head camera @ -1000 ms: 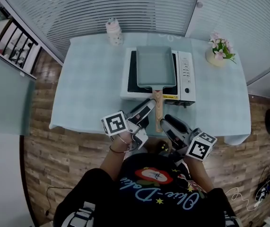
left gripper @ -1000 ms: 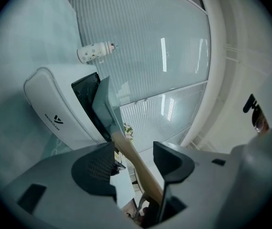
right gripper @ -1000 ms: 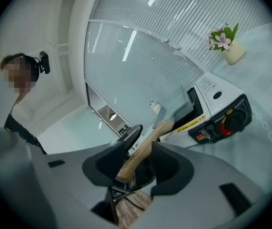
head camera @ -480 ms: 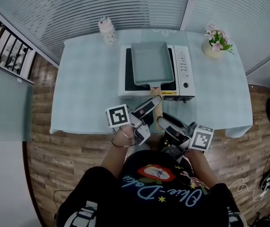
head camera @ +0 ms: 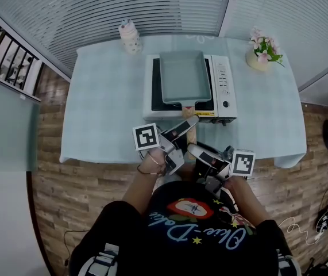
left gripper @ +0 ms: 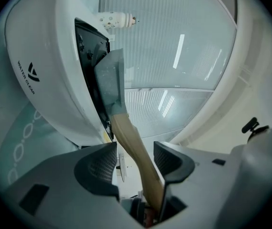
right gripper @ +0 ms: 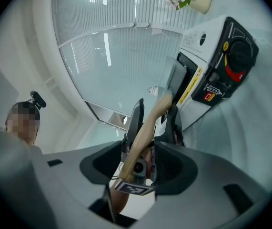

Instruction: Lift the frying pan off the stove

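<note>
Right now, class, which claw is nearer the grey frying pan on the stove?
Left. The left claw straddles the wooden handle just short of the frying pan; the right claw, jaws just opening and gripping nothing, sits farther back by the handle's end.

A table (head camera: 106, 96) under a pale blue cloth stands on a wood plank floor (head camera: 49, 200). A small white bottle (head camera: 129, 36) sits at its far left corner, and a pot of pink flowers (head camera: 261, 53) at its far right. Ribbed panels (head camera: 123, 4) run behind. Cables (head camera: 324, 217) lie on the floor, near right.
</note>
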